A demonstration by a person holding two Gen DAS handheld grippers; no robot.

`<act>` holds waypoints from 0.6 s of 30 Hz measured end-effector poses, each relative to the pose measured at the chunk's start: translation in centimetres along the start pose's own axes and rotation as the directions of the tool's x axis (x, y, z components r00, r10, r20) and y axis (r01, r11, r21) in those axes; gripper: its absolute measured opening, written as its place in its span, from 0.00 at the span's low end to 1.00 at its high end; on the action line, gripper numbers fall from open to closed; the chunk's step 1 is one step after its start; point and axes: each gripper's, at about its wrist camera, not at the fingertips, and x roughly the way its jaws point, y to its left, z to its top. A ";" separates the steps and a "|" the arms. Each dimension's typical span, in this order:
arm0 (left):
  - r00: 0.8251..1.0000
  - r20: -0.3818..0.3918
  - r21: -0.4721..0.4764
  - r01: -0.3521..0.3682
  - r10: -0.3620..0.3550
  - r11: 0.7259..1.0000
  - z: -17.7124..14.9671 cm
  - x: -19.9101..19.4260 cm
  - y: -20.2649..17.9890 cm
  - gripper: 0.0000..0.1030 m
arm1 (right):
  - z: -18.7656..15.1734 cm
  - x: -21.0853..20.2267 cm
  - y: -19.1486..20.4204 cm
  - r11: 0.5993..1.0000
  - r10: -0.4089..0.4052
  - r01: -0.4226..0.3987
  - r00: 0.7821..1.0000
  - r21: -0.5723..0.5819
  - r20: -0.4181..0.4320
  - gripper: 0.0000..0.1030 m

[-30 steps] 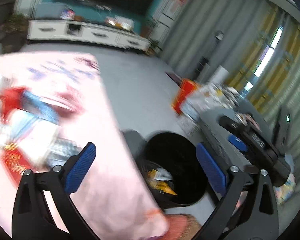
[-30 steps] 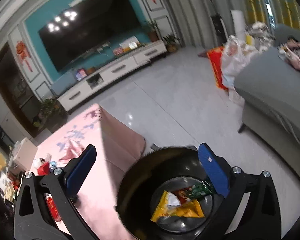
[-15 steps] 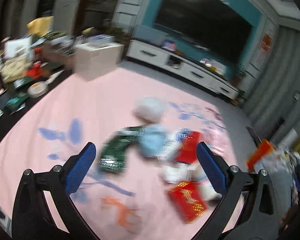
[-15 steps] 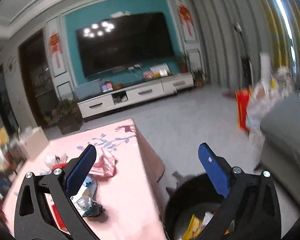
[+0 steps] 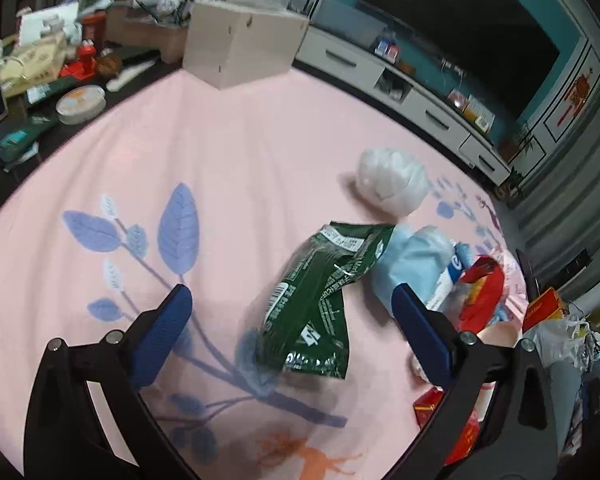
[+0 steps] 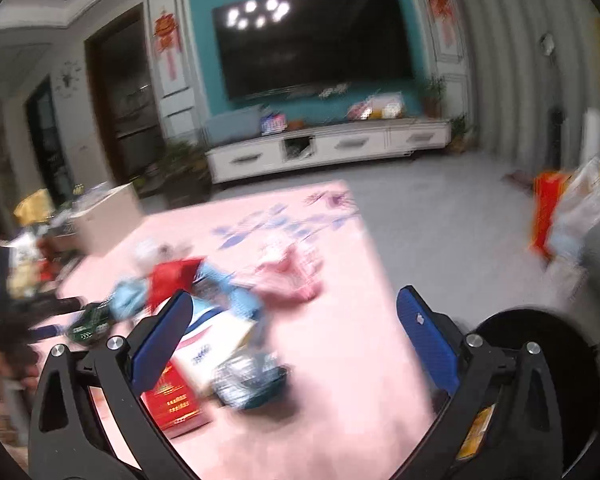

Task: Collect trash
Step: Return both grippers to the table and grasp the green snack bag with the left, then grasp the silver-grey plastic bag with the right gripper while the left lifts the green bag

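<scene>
A crumpled green snack wrapper (image 5: 320,300) lies on the pink tablecloth (image 5: 220,168), and my left gripper (image 5: 290,332) hangs open just above and around it, holding nothing. Beside it sit a pale blue bag (image 5: 412,260), a red wrapper (image 5: 480,292) and a white plastic ball (image 5: 392,182). In the blurred right wrist view my right gripper (image 6: 292,332) is open over the pile: a red box (image 6: 172,400), a white-blue packet (image 6: 216,348) and a pink wrapper (image 6: 292,276). The black trash bin (image 6: 540,360) stands at the lower right, off the table's edge.
A cardboard box (image 5: 240,48) stands at the table's far edge, with a cluttered dark side table (image 5: 40,80) to the left. The TV cabinet (image 6: 328,148) lines the far wall. A grey sofa and an orange bag (image 6: 544,212) are to the right.
Both grippers have swung from over the bin back toward the table. The left now hovers low over the green wrapper; the right has turned left toward the trash pile. Both stayed open.
</scene>
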 end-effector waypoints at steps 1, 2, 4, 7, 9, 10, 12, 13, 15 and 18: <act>1.000 -0.013 -0.015 0.007 -0.007 1.000 -0.1 0.5 0.0 0.94 | -0.1 0.8 0.0 0.999 0.036 -0.036 0.998 0.012 -0.044 0.97; 0.999 -0.032 -0.030 0.018 -0.019 0.999 -0.1 1.1 -0.1 0.89 | -0.2 1.4 0.0 0.998 0.056 -0.054 0.996 0.021 -0.076 0.97; 0.998 -0.053 -0.045 0.021 -0.023 0.999 -0.3 1.8 -0.1 0.80 | -0.6 2.4 0.3 0.998 0.065 -0.063 0.988 0.018 -0.139 0.97; 0.998 -0.070 -0.049 0.008 -0.011 0.999 -0.5 2.5 -0.2 0.67 | -1.6 4.1 1.3 0.999 0.048 -0.050 0.974 -0.007 -0.222 0.95; 0.998 -0.061 -0.044 0.001 -0.003 0.999 -0.6 2.6 -0.5 0.65 | -2.6 4.8 1.9 0.998 0.054 -0.056 0.961 -0.001 -0.270 0.88; 0.998 -0.059 -0.040 -0.007 0.004 0.999 -0.8 2.7 -0.7 0.59 | -2.9 5.2 1.9 0.999 0.049 -0.050 0.956 0.005 -0.290 0.86; 0.998 -0.050 -0.021 -0.029 0.028 0.999 -1.0 2.7 -0.9 0.49 | -3.6 5.9 1.8 0.999 0.031 -0.033 0.950 -0.002 -0.311 0.76; 0.998 -0.048 -0.015 -0.032 0.031 0.999 -1.0 2.8 -1.1 0.45 | -3.9 6.1 1.9 1.000 0.020 -0.025 0.946 -0.012 -0.323 0.74; 0.998 -0.045 -0.004 -0.037 0.037 0.999 -1.1 2.9 -1.1 0.38 | -4.2 6.7 2.0 0.999 0.025 -0.033 0.940 -0.016 -0.341 0.62; 0.998 -0.046 -0.017 -0.040 0.039 0.999 -0.9 2.9 -0.7 0.32 | -4.4 6.7 1.9 0.999 0.028 -0.032 0.940 -0.007 -0.341 0.59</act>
